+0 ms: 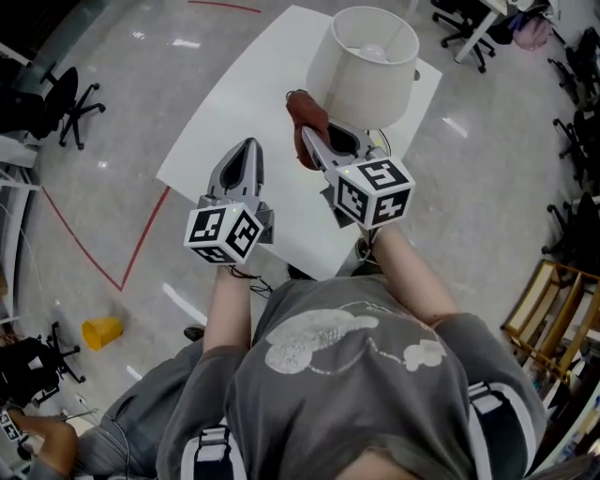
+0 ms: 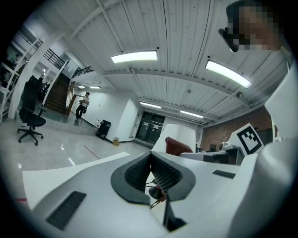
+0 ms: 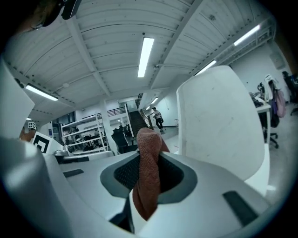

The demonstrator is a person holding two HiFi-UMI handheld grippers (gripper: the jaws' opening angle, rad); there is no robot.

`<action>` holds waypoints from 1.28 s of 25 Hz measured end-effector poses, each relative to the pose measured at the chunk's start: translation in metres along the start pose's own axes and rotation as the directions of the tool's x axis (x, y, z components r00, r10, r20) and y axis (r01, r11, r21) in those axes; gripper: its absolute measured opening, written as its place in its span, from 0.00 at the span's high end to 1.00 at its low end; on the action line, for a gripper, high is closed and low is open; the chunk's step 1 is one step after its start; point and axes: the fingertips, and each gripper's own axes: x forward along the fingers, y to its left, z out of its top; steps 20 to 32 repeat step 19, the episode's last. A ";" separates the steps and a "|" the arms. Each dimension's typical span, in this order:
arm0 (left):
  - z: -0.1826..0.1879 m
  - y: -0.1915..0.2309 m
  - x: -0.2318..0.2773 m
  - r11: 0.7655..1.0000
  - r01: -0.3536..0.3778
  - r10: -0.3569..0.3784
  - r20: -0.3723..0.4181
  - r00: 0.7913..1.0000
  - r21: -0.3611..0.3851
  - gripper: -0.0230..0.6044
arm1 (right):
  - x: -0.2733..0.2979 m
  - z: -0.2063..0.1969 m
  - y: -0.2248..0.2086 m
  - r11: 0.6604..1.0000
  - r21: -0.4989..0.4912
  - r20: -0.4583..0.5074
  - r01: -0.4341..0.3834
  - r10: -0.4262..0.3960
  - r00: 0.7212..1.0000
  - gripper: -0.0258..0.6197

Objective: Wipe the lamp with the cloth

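A lamp with a white shade [image 1: 364,66] stands at the far right of the white table [image 1: 244,122]. My right gripper [image 1: 311,142] is shut on a reddish-brown cloth [image 1: 305,117], held just left of the shade and close beside it. In the right gripper view the cloth [image 3: 149,172] hangs pinched between the jaws, with the shade [image 3: 219,121] to the right. My left gripper [image 1: 247,153] hovers over the table's middle with its jaws closed and nothing between them; in its own view the jaws [image 2: 150,158] meet, and the shade [image 2: 179,137] and cloth [image 2: 178,146] lie ahead.
Office chairs [image 1: 66,103] stand on the shiny floor at left and at top right [image 1: 464,23]. Red tape lines [image 1: 94,248] mark the floor. A yellow object [image 1: 101,330] lies at lower left. A wooden rack [image 1: 553,319] stands at right.
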 end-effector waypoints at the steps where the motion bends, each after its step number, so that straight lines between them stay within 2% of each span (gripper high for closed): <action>1: 0.000 -0.002 0.000 1.000 -0.014 0.014 0.007 1.000 -0.003 0.95 | -0.002 0.002 -0.001 1.000 -0.010 -0.004 -0.018 0.018 1.000 0.82; 8: -0.002 -0.030 -0.003 0.996 -0.088 0.088 0.041 0.995 0.014 0.95 | -0.019 0.007 -0.007 0.990 -0.051 -0.020 -0.130 0.129 0.991 0.82; 19: -0.004 -0.056 -0.004 0.977 -0.209 0.206 0.058 0.977 0.040 0.95 | -0.030 0.005 -0.017 0.963 -0.034 -0.058 -0.266 0.264 0.963 0.82; 32: -0.004 -0.056 -0.004 0.977 -0.209 0.206 0.058 0.977 0.040 0.95 | -0.030 0.005 -0.017 0.963 -0.034 -0.058 -0.266 0.264 0.963 0.82</action>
